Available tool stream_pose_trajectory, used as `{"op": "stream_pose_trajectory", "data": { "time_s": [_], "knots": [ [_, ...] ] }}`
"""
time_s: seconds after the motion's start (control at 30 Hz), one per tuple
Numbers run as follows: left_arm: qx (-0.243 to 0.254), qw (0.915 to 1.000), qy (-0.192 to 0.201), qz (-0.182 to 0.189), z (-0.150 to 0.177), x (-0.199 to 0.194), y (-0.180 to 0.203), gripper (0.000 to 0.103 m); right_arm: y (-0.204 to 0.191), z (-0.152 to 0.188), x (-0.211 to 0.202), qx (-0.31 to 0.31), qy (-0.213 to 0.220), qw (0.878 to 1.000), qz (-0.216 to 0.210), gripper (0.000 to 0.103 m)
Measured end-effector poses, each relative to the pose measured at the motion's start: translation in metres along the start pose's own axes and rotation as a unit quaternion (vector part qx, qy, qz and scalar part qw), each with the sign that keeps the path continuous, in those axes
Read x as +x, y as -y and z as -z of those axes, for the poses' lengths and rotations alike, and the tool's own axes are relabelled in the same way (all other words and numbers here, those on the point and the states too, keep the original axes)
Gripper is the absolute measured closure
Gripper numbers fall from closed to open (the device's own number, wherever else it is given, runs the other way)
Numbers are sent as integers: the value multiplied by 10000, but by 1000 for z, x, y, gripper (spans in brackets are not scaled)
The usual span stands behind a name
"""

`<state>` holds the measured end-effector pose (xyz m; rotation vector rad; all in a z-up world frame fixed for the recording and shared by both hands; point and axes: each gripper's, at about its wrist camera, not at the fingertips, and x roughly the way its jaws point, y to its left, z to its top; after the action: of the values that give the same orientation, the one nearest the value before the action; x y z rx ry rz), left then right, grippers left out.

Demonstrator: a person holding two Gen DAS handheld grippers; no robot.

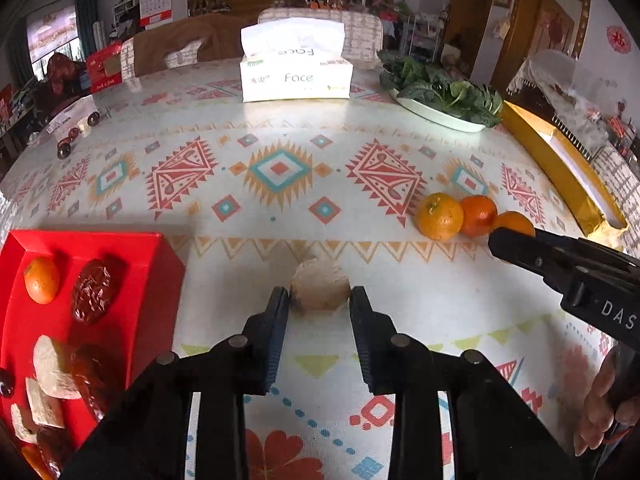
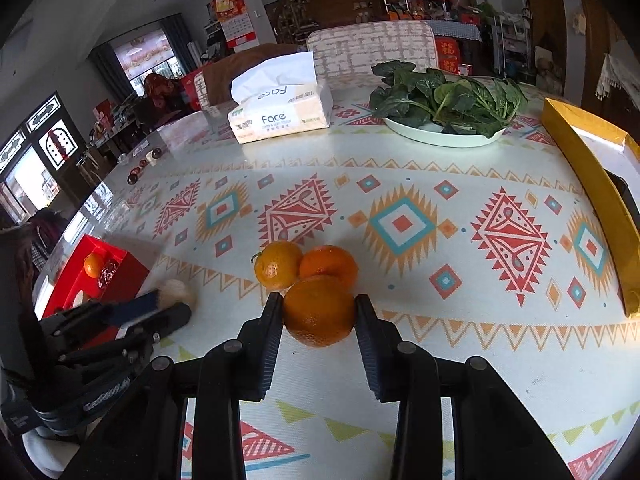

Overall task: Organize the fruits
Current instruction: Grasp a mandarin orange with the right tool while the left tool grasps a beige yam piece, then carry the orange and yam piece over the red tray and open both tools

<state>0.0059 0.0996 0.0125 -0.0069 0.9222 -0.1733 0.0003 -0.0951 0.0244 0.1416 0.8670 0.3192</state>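
Left wrist view: left gripper (image 1: 319, 300) jaws clamp a pale round slice (image 1: 319, 289) on the counter (image 1: 280, 128); right gripper (image 2: 316, 312) grips a mandarin (image 2: 319, 310). Next, probably lift both to the red tray (image 1: 152, 280).

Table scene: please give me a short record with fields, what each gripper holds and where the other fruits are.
left gripper: shut on the pale round piece
right gripper: shut on the nearest orange
loose oranges: two on the tablecloth, just behind the held one
red tray: one small orange, dark red dates, pale pieces
background: tissue box, plate of greens
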Motion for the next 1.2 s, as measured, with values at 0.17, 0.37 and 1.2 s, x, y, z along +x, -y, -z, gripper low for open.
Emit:
{"op": "stream_pose_trajectory", "data": {
  "time_s": [0.17, 0.37, 1.2],
  "knots": [
    [-137, 9997, 186, 11, 2, -16, -4, 74, 1, -1, -2, 20, 70, 9999, 70, 63],
    [-357, 9983, 447, 133, 9, -47, -11, 74, 1, -1, -5, 36, 132, 9999, 51, 63],
    [-1616, 9774, 1361, -22, 76, -165, -120, 74, -13, 4, -22, 266, 488, 9981, -271, 64]
  ]
}}
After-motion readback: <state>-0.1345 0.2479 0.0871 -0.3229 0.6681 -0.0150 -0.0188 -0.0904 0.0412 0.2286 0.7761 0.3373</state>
